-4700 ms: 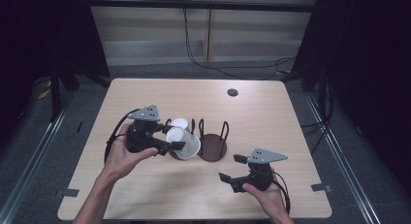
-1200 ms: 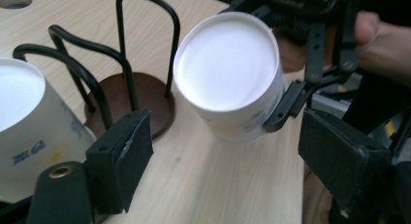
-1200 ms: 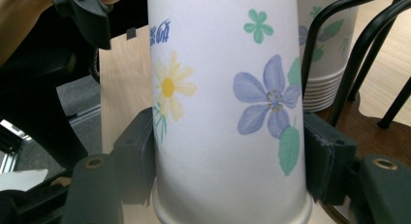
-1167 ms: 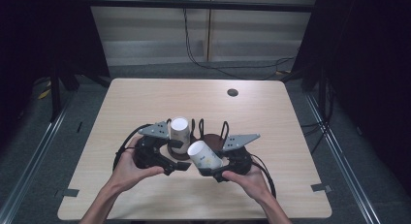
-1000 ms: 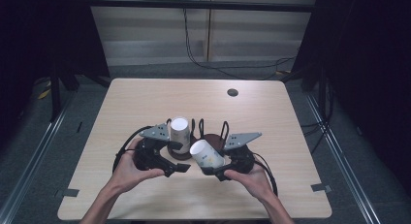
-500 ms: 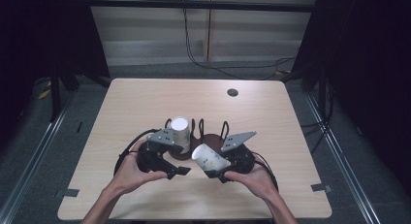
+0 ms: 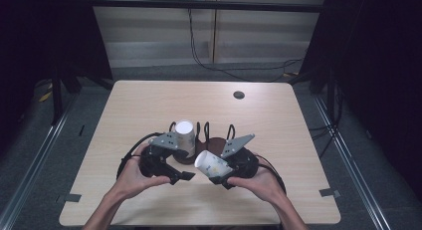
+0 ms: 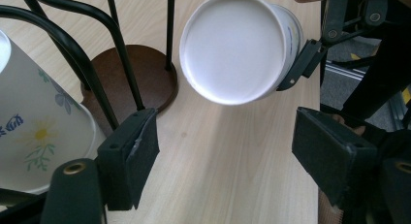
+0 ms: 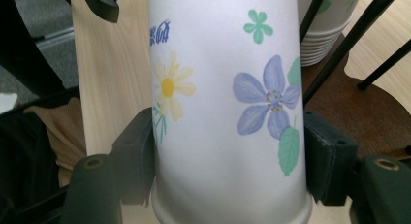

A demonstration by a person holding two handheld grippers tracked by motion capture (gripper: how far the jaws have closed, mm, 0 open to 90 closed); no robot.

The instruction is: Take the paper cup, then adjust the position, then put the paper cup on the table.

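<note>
Paper cup [image 7: 213, 165] sits lower centre of the high view, tipped on its side, bottom disc facing the left hand. I've got the right gripper [image 7: 225, 176] clamped across its flowered wall; in the right gripper view both pads press the cup [image 9: 228, 112] from either side, so it's a firm hold near the rim end. Holding it sideways like that presents the base to the other tool, I reckon for a handover or regrip. Left gripper [image 7: 185, 176] is released with nothing between the jaws; they've just been narrowing, and in its own view the cup's base [image 8: 232, 47] hangs above the gap, untouched. Cup stack [image 7: 183, 136] stands inverted on the brown rack [image 7: 215, 143] just behind, upper centre of the grippers, next to the wire loops
</note>
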